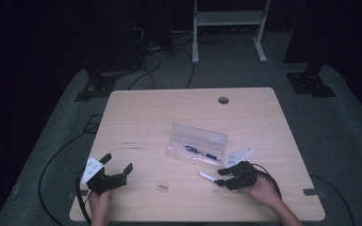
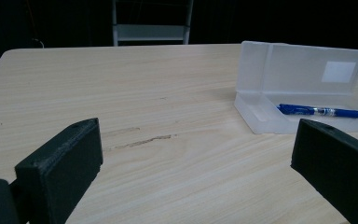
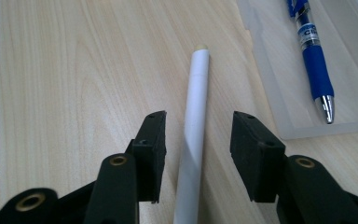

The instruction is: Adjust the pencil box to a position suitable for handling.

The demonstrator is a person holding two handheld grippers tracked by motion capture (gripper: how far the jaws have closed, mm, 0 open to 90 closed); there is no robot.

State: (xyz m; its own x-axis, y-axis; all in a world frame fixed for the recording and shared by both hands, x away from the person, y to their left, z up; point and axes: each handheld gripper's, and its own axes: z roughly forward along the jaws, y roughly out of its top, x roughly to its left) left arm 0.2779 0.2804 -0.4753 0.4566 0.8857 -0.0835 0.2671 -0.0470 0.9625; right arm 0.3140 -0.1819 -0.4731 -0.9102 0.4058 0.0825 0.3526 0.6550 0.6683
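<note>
Down at the near right of the bench (image 1: pixel 141 113), the right gripper (image 3: pixel 198 135) has its two black jaws set either side of a white pen (image 3: pixel 195 126); a gap shows on each side of the barrel, so the pads are not pressing on it and the jaws stand part open. That pen lies flat on the wood, its pale tip pointing away from the jaws, just beside the near edge of a clear plastic case (image 3: pixel 279 116). From the high view the same white pen (image 1: pixel 206 176) sits immediately left of the right gripper (image 1: pixel 222 178), whose hand (image 1: pixel 259 188) comes in from the bottom edge.

Inside the open case (image 1: pixel 195 143) lies a blue pen (image 1: pixel 202 153), with the lid standing up along the far side. A small brass-coloured object (image 1: pixel 162 187) rests on the bench near the front edge, between the two grippers.

Over at the near left, the left gripper (image 1: pixel 118 172) hovers with its jaws wide apart and nothing between them. Its own view looks across bare wood toward the case (image 2: pixel 261 112) and the blue pen (image 2: pixel 321 111) at the right.
</note>
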